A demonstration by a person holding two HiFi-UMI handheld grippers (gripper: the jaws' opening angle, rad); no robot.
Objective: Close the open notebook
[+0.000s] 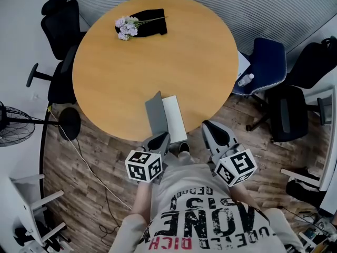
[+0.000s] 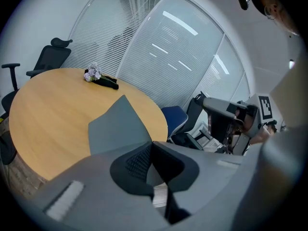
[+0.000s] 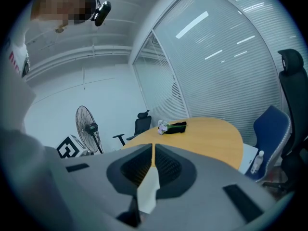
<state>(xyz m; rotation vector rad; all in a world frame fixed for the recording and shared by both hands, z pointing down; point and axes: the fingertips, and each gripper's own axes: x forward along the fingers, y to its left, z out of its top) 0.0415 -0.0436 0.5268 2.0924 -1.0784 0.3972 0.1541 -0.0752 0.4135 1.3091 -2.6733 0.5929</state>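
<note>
One notebook, one flower bunch, left claw and right claw closed

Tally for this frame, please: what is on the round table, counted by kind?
notebook: 1
bunch of flowers: 1
black fabric item: 1
Total: 3

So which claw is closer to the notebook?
Left. The left claw pinches the notebook's raised grey cover at its near edge. The right claw hangs apart, off to the notebook's right, shut and not touching it.
</note>
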